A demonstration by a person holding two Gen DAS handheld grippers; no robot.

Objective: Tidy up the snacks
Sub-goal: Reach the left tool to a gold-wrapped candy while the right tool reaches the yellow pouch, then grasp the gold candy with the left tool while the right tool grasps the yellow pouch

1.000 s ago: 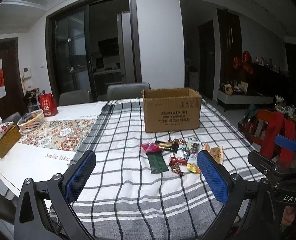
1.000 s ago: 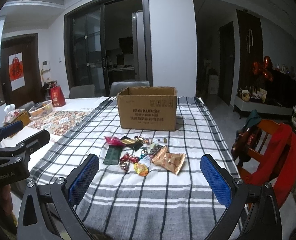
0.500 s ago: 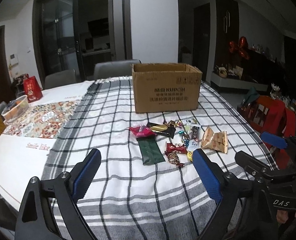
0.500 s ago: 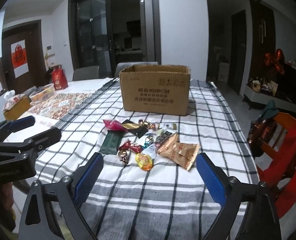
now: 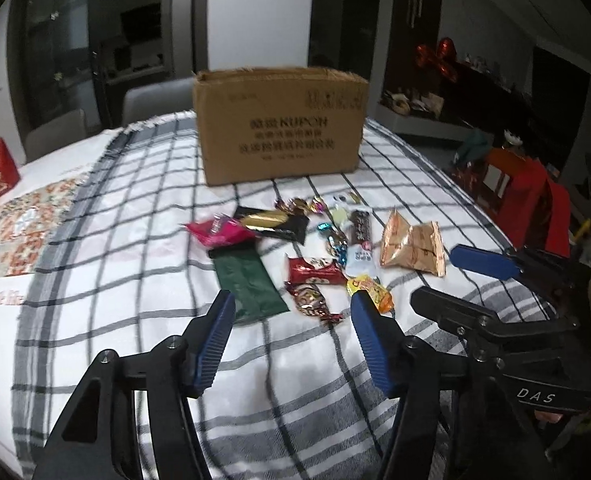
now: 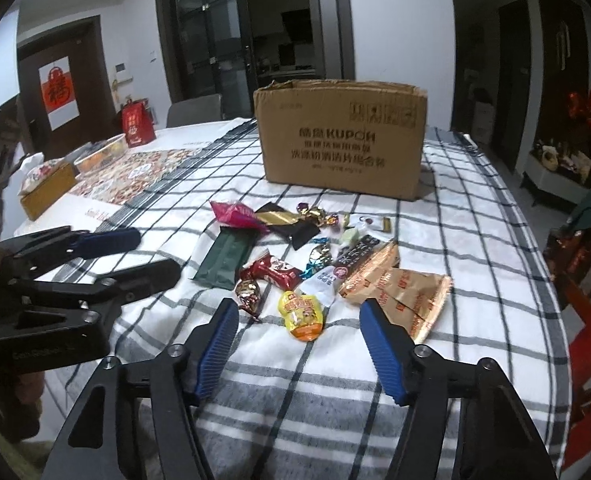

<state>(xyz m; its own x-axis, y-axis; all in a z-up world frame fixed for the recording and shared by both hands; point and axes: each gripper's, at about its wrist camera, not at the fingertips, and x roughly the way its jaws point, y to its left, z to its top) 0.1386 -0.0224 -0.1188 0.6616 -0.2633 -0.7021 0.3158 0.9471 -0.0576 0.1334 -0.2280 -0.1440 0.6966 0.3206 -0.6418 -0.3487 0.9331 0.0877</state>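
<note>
A pile of small snacks lies on the checked cloth (image 5: 135,208) in front of a brown cardboard box (image 5: 279,128) with an open top. In it are a dark green packet (image 5: 249,282), a pink packet (image 5: 219,232), a red packet (image 5: 315,274) and tan bags (image 5: 413,246). My left gripper (image 5: 292,300) hovers at the pile's near edge over a foil-wrapped candy (image 5: 311,304). Its jaws are closing with nothing pressed between them. My right gripper (image 6: 299,307) hangs over a yellow packet (image 6: 303,314) beside the tan bags (image 6: 399,286). Its jaws are closing too, gripping nothing.
The box (image 6: 341,140) stands behind the pile. To the left on the table are a patterned runner (image 6: 135,168), a tissue box (image 6: 45,186), a bowl (image 6: 99,154) and a red gift bag (image 6: 135,124). A chair with red cloth (image 5: 535,200) stands off the table's right edge.
Both grippers have come down and forward towards the snack pile, which now looks much larger. The jaws of both have narrowed from wide open to about half.
</note>
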